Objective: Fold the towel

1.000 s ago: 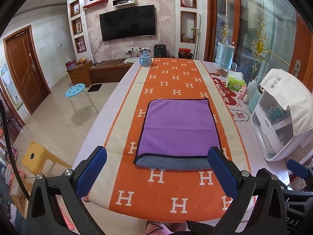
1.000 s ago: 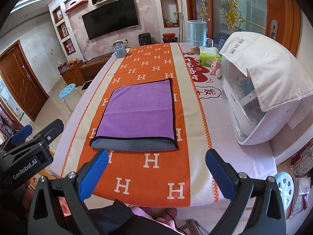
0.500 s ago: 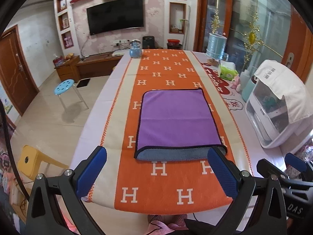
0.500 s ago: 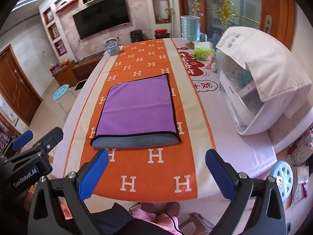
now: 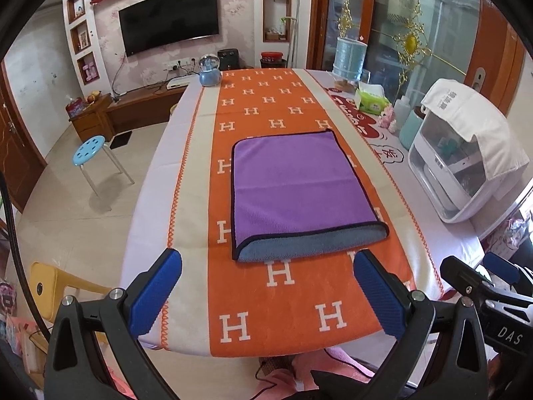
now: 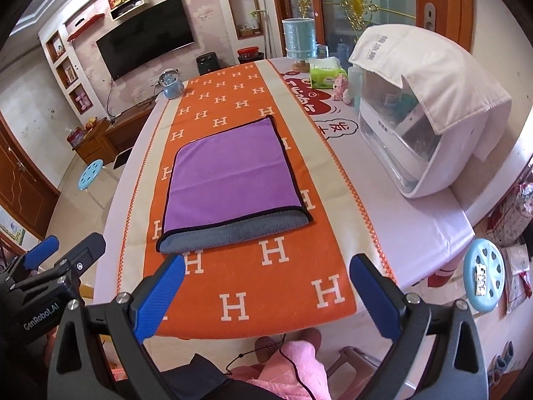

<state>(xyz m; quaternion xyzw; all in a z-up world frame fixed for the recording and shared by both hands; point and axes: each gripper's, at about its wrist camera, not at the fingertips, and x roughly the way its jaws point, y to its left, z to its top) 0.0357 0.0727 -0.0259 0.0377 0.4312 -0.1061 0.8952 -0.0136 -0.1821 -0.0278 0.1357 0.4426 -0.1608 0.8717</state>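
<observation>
Towel [image 5: 296, 183], purple on top with a grey underlayer showing along its near edge, lies folded flat on the orange table runner [image 5: 286, 286], ahead of both sets of jaws and touching neither. The white appliance [image 6: 423, 126] draped with a white cloth stands on the table well off to the right of the jaws. The left gripper [image 5: 266, 286] hovers over the near end of the runner with its jaws spread wide and holding nothing. The right gripper [image 6: 266, 286] hangs beside it, jaws likewise wide apart and empty. A blue stool [image 5: 89, 145] stands on the floor far left of the jaws.
</observation>
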